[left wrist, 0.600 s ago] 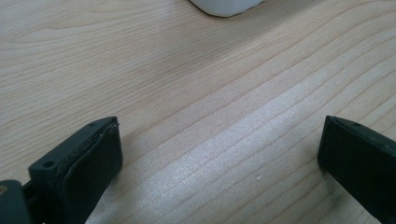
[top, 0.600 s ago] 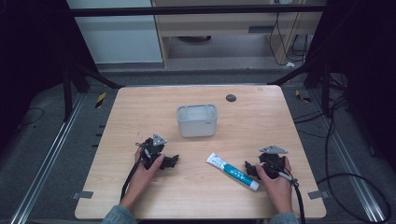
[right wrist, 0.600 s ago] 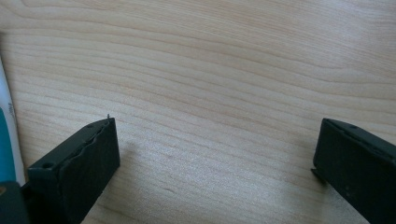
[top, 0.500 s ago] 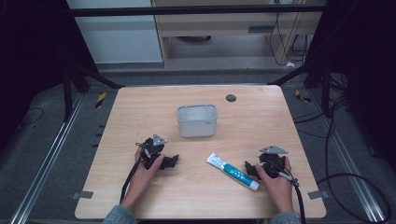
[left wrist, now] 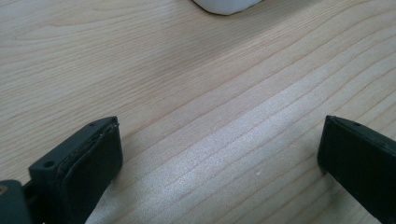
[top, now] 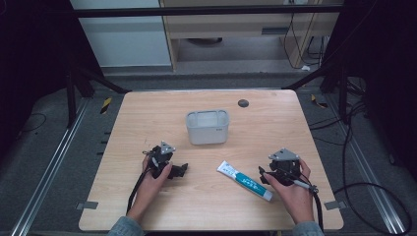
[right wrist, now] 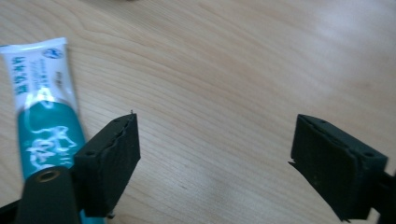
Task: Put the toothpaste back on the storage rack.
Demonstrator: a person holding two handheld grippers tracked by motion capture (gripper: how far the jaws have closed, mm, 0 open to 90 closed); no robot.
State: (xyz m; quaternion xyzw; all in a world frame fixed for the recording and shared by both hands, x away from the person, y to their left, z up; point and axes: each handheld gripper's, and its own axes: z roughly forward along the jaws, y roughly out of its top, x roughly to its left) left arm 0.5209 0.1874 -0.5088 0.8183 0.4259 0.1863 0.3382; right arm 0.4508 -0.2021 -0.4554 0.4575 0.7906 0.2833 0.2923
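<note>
1. Toothpaste tube [top: 245,180] lies flat on the tabletop [top: 147,113] near our edge, just beside our right tool [top: 266,175]; in the right gripper view the tube [right wrist: 42,121] sits outside the left jaw, not between them.
2. Our right tool's jaws stand spread with bare wood between, likely readied to take the tube.
3. Our left tool [top: 183,169] rests low to the left, jaws spread wide and holding nothing, probably waiting.
4. Farther off, the white bin [top: 207,126] stands upright mid-tabletop; we see nothing inside it.
5. Beyond it, a dark round disc [top: 243,103] sits near the far edge.
</note>
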